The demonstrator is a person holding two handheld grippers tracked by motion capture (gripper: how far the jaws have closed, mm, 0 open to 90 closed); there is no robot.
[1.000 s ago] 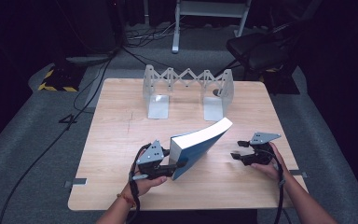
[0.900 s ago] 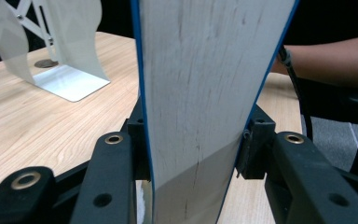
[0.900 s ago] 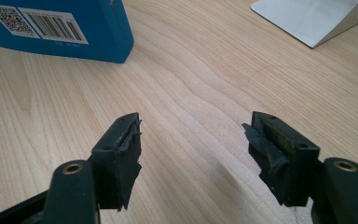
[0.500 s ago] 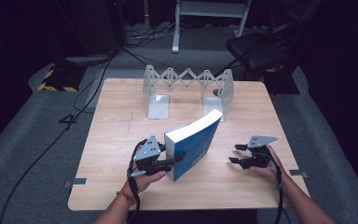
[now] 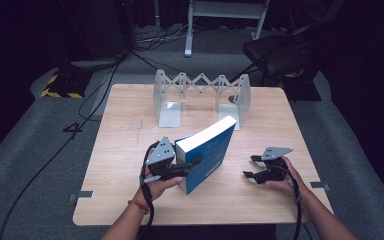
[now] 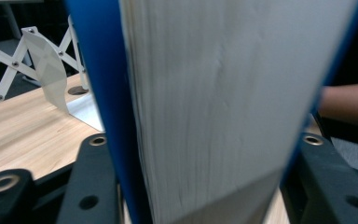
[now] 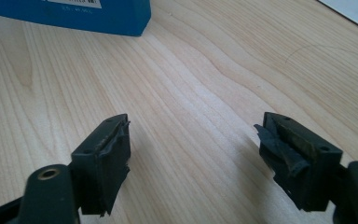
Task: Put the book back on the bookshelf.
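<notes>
The jaws of the left gripper [image 5: 192, 162] stand either side of a thick blue book [image 5: 206, 155] and have just been opening; in the left gripper view the black jaws sit tight against both covers, though the blur there makes it hard to say whether they press on them. The jaws of the right gripper [image 5: 248, 167] have also just been opening and now stand wide apart over bare wood, grasping nothing.

The wooden table [image 5: 125, 145] carries everything. At its far edge stands a white folding rack [image 5: 200, 92] with a zigzag lattice between two end plates.

The book stands on edge near the middle of the table, toward the near edge, tilted, with its far end raised toward the rack. It has bright blue covers, a thick block of white pages facing upward, and a pale label on its side cover.

The right gripper rests low near the table's near right corner, well apart from the book.
</notes>
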